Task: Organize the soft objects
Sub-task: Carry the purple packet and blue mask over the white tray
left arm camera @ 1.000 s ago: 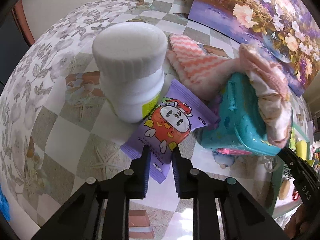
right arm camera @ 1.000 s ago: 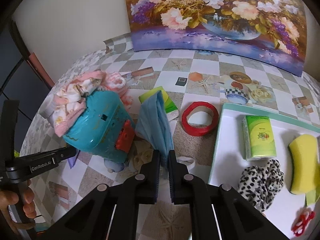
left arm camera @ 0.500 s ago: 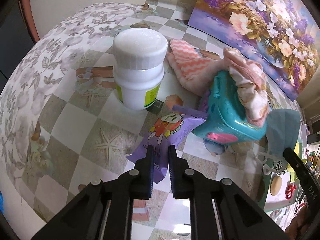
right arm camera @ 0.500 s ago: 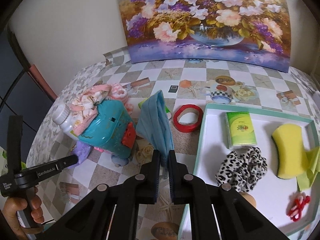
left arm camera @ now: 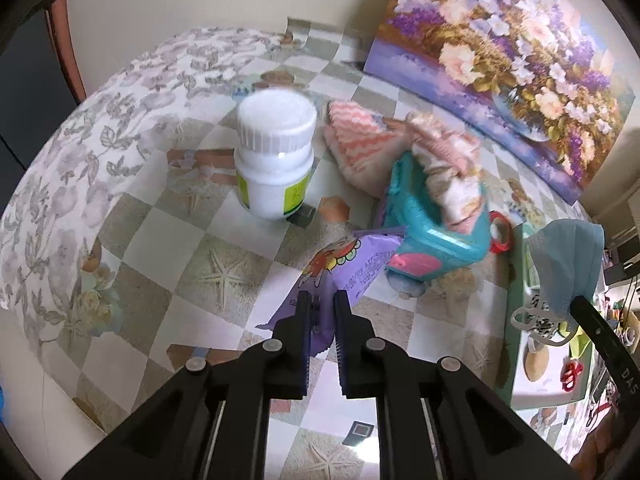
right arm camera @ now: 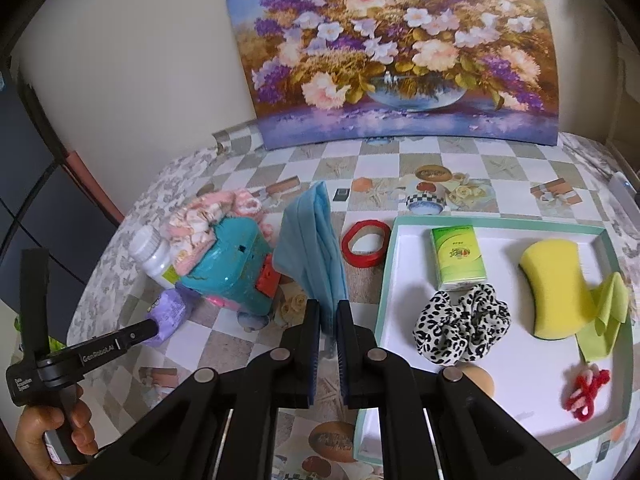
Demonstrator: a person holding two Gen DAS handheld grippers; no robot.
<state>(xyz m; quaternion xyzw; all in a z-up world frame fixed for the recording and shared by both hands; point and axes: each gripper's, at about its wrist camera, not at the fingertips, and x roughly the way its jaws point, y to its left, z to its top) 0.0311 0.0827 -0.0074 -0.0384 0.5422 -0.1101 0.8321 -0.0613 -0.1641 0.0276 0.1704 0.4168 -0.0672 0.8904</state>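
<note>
My left gripper (left arm camera: 320, 300) is shut on a purple tissue pack (left arm camera: 344, 268) and holds it above the checkered table; the pack also shows in the right wrist view (right arm camera: 166, 312). My right gripper (right arm camera: 328, 308) is shut on a blue face mask (right arm camera: 316, 240), held up left of the white tray (right arm camera: 390, 264); the mask shows in the left wrist view (left arm camera: 568, 260) too. In the tray lie a green tissue pack (right arm camera: 458, 258), a leopard scrunchie (right arm camera: 462, 328), a yellow sponge (right arm camera: 556, 288), a green cloth (right arm camera: 604, 316) and a red tie (right arm camera: 586, 392).
A teal toy case (left arm camera: 428, 216) with a floral cloth (left arm camera: 452, 172) on top stands mid-table. A white bottle (left arm camera: 276, 156) and a pink zigzag cloth (left arm camera: 356, 140) are behind it. A red tape ring (right arm camera: 366, 242) lies by the tray. A flower painting (right arm camera: 400, 52) leans on the wall.
Both grippers have pulled back and up with their loads. The purple pack has left the table by the bottle. The mask has moved nearer the tray.
</note>
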